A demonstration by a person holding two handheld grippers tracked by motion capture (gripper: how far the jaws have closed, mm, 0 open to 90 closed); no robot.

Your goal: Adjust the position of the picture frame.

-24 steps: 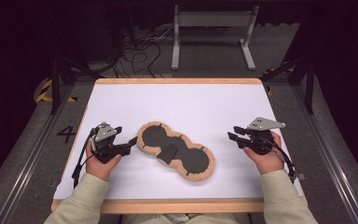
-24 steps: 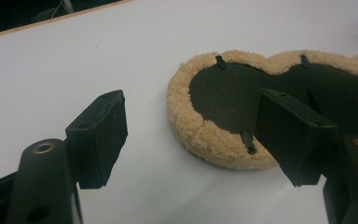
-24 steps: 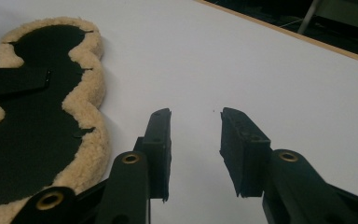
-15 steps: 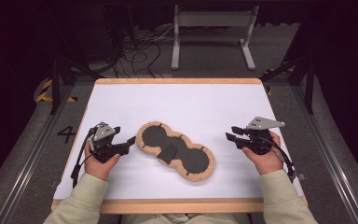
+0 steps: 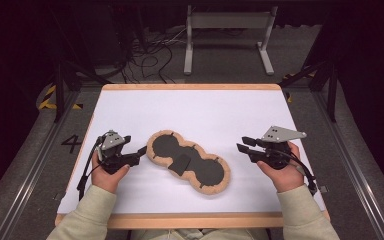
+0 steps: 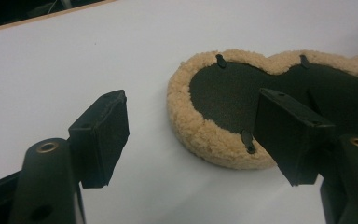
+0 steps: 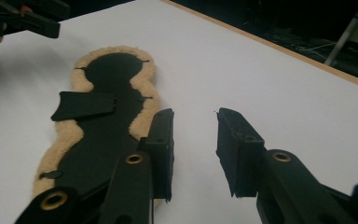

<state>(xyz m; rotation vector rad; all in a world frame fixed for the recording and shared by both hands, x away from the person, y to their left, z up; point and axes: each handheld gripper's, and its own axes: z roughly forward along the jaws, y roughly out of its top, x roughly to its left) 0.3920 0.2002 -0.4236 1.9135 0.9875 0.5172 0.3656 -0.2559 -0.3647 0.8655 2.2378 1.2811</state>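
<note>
We are at the very start of handling the pad [image 5: 189, 162], a peanut-shaped piece with a tan fleece rim and a dark inner face, lying flat and slantwise at the centre of the high view, running from centre-left down toward lower right on the white table [image 5: 205, 110]. A small dark flap [image 5: 181, 163] lies across its narrow waist. Our left gripper [image 5: 141, 150] sits at the left of that view, just beside the pad's upper-left lobe; in the left gripper view its jaws stand wide apart with nothing between them, and the pad's fleece edge [image 6: 205, 133] lies just ahead, toward the right jaw. Our right gripper [image 5: 241, 144] is at the right of the high view, near the pad's lower-right lobe but apart from it; in the right gripper view its jaws are parted with only bare table between them, and the pad [image 7: 107, 126] stretches away at the left of that frame. We judge that nothing is done yet: the pad is untouched and neither end is gripped. What is left, as we read it, is closing in on both lobes, gripping them, and whatever lifting or folding follows.
</note>
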